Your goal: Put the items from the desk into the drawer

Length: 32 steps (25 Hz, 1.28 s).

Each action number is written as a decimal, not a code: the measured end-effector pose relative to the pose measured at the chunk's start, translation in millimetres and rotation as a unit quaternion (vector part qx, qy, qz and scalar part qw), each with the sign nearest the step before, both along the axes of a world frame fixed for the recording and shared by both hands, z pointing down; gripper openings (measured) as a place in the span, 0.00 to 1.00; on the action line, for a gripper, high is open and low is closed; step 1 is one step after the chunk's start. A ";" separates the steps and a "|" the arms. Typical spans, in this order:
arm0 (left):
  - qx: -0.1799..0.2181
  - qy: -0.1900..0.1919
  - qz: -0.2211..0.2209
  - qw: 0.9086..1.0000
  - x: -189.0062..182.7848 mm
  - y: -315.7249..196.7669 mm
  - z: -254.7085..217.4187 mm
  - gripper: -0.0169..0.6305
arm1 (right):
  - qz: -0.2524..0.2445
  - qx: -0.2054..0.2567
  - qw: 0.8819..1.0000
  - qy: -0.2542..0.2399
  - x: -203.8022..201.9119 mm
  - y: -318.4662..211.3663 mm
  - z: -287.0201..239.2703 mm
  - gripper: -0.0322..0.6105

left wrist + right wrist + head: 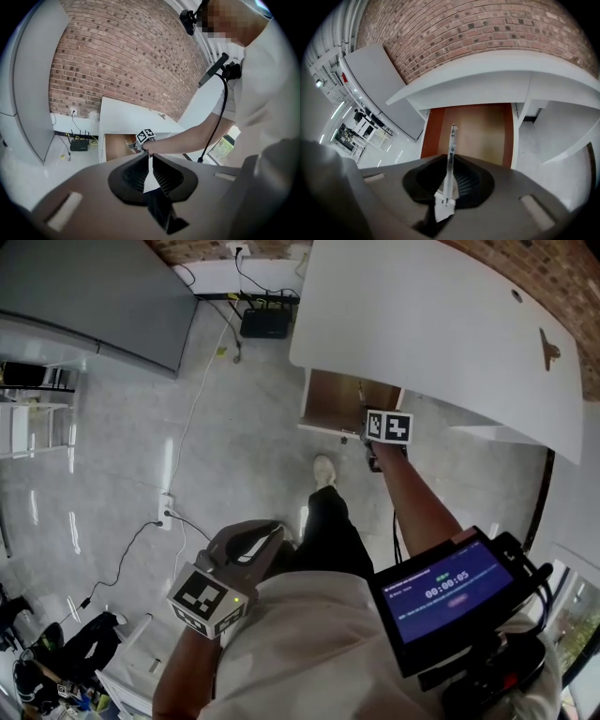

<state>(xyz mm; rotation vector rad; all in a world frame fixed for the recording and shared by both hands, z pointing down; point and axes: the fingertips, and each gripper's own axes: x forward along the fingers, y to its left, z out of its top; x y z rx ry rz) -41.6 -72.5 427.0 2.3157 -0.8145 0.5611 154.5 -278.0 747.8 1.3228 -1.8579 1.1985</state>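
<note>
Under the white desk (487, 70), the open wooden drawer (476, 133) lies straight ahead of and below my right gripper (450, 183), the nearer of my two. Its jaws clamp a slim clear pen (451, 154), whose long axis points forward over the drawer floor. My left gripper (151, 172) hangs well back, jaws drawn together on nothing.

Office-like room, red brick wall (126, 51), white desk (441, 324), polished grey floor (234, 446), router (265, 324), power strip (166, 512) on floor.
</note>
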 end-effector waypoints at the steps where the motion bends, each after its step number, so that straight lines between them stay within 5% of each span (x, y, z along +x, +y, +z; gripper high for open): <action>1: -0.003 -0.001 0.000 1.000 5.0 -7.2 6.6 0.08 | 0.001 -0.004 1.000 -0.003 0.7 -8.2 10.8 0.12; 12: -0.021 0.010 0.022 0.999 49.9 -40.6 33.1 0.08 | -0.026 -0.014 1.000 0.010 5.9 -47.4 69.9 0.12; 24: -0.044 0.000 0.014 0.999 47.4 -55.8 76.2 0.08 | -0.009 -0.044 0.999 0.000 0.4 -71.6 138.1 0.12; 32: -0.048 -0.002 0.012 0.999 44.8 -63.9 89.4 0.08 | 0.010 -0.103 0.994 -0.030 -4.5 -60.8 171.1 0.13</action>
